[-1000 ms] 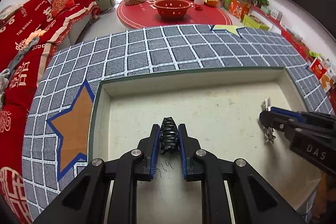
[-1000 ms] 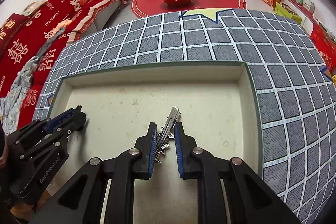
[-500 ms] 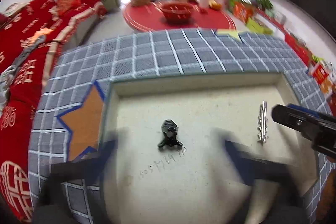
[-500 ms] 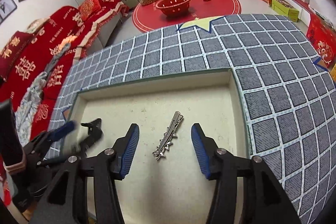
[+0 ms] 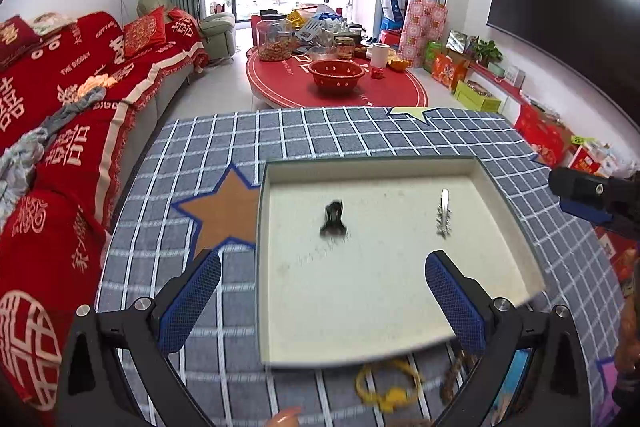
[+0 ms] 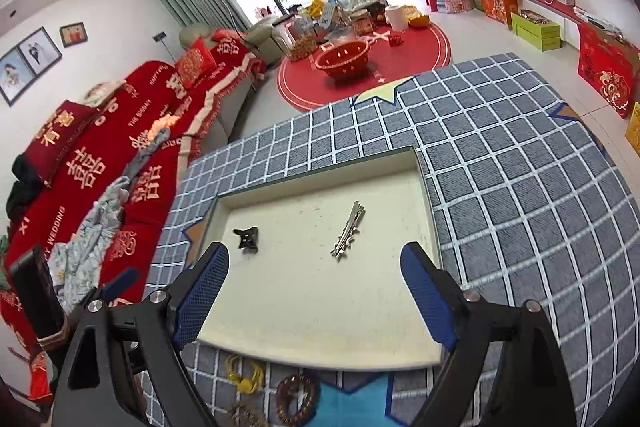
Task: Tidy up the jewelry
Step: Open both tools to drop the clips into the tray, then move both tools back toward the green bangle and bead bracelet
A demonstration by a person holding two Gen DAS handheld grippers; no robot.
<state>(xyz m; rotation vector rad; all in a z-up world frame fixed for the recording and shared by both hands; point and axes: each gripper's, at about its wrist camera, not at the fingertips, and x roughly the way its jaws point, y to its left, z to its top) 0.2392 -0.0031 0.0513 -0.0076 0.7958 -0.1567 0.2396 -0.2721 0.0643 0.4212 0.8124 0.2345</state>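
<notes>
- Far left, I see a red sofa [image 6: 120,155] with white lettering, grey-blue cloth draped over its front edge.
- My left hand-held gripper [image 5: 322,293] hangs over the near left of the tray, jaws spread wide, nothing between the blue pads [image 5: 188,301]. In the right wrist view only a sliver of it shows at the left edge.
- Bench [image 6: 500,163] under a grey checked cloth with star patches; an orange star sits just left of the tray.
- Shallow cream tray [image 5: 262,267] with a dark green rim lies on the cloth.
- Black claw clip [image 5: 334,217] lies on the tray floor, left of centre, touching nothing else. Slightly blurred in the left view, sharp in the right [image 6: 247,238].
- Silver hair clip [image 5: 443,213] lies right of centre in the tray, well apart from the black one; in the right view [image 6: 348,231] it lies diagonally.
- My right hand-held gripper [image 6: 314,295] hovers over the tray's near edge, jaws wide apart, empty.
- On the cloth just near of the tray: a yellow bracelet [image 5: 388,385], a brown beaded ring [image 6: 298,399]; more pieces there, too blurred to name.
- Background: red round mat [image 5: 336,87] with a red colander.
</notes>
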